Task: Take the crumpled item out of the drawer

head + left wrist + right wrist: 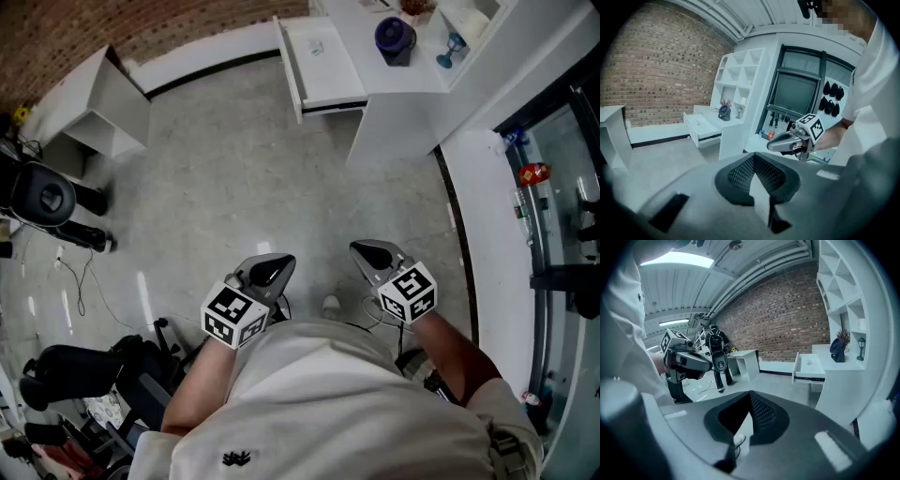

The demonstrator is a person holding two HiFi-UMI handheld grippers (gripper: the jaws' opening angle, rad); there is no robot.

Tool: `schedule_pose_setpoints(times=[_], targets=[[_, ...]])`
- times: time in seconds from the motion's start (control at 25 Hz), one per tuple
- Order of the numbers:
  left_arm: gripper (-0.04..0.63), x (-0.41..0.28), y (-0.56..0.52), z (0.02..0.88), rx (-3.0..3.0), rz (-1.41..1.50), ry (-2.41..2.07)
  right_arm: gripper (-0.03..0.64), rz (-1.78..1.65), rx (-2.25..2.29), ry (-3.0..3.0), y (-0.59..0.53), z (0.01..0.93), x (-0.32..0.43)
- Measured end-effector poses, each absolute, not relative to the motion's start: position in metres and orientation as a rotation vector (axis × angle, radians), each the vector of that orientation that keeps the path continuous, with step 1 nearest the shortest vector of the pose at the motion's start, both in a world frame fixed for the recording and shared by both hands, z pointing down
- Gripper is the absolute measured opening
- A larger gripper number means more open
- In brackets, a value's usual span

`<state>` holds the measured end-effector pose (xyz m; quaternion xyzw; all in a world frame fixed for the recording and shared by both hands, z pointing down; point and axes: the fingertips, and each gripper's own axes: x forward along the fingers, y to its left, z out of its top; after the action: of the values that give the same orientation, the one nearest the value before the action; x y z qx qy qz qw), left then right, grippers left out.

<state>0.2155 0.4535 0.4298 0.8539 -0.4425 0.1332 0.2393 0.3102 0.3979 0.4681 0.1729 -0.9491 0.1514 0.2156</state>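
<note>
- The grey floor [234, 178] is the biggest surface. It lies bare and open from under both pairs of fingers right up to the furniture ahead.
- A brick wall [94, 28] closes the room far ahead and to the left of the fingers.
- A glass-fronted cabinet [562, 187] runs along the right side, near my right fingers.
- The white tabletop [361, 56] stands well ahead, a little right of the right fingers. Its drawer [333, 82] is pulled open, its front edge jutting out over the floor.
- A white open stand [98, 108] sits far ahead-left, and dark gear on stands [47, 202] crowds the space left of the left fingers.
- The left gripper [279, 264] and right gripper [366, 251] hang side by side, low and close to my body. Each has its fingers pressed together on nothing.
- A small pale item [317, 47] lies in the drawer, well apart from both pairs of fingers. It is too small for me to make out its shape.
</note>
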Motion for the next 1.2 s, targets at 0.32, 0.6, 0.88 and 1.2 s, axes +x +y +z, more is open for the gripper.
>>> schedule_pose_setpoints(times=[0.32,0.6,0.88,1.2], targets=[[0.006,0.090,0.442,0.415,2.364,0.356,-1.182,0.011,0.422,0.537,-2.590,0.369,0.458,0.196],[0.006,-0.014,0.441,0.416,2.419,0.403,-1.112,0.139,0.454,0.681,-2.619,0.333,0.446,0.099],[0.006,-0.058,0.403,0.422,2.398,0.333,-1.097,0.250,0.438,0.783,-2.574,0.277,0.446,0.063],[0.006,-0.071,0.303,0.425,2.387,0.354,-1.100,0.278,0.440,0.815,-2.561,0.154,0.463,0.051]])
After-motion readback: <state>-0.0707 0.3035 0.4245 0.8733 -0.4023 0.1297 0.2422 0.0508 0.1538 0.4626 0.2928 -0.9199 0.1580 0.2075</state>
